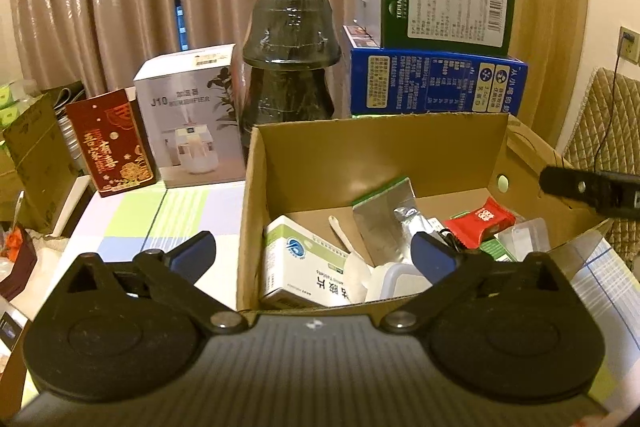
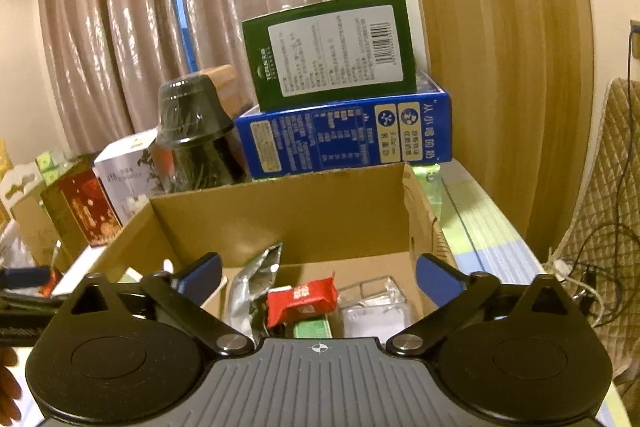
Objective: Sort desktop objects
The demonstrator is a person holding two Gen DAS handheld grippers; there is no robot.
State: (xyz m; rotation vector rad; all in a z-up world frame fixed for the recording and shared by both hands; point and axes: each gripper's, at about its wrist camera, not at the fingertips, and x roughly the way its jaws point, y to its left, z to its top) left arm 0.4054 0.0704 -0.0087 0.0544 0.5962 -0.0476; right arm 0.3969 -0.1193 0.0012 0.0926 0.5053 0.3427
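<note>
Cardboard box: the open cardboard box (image 1: 372,143) stands on the table, directly ahead of both grippers.
Contents: a white medicine carton (image 1: 308,263), a white spoon (image 1: 344,239), a silver foil pouch (image 1: 384,223), a red snack packet (image 1: 480,223), a green packet (image 2: 312,327) and a clear plastic piece (image 2: 372,303) lie loose on the box floor.
Left gripper: the left gripper (image 1: 314,253) is spread wide with nothing between its blue pads; its left pad is over the table, its right pad over the box contents, so it straddles the box's left wall.
Right gripper: the right gripper (image 2: 320,277) is also released and empty, hanging over the near edge of the box above the red packet.
Behind the box: a blue carton (image 1: 436,83) with a green carton (image 1: 444,7) stacked on it, and a dark wrapped bowl stack (image 1: 290,67).
Left of the box: a humidifier box (image 1: 192,123) and a red gift box (image 1: 112,143) on the checked tablecloth (image 1: 160,223).
</note>
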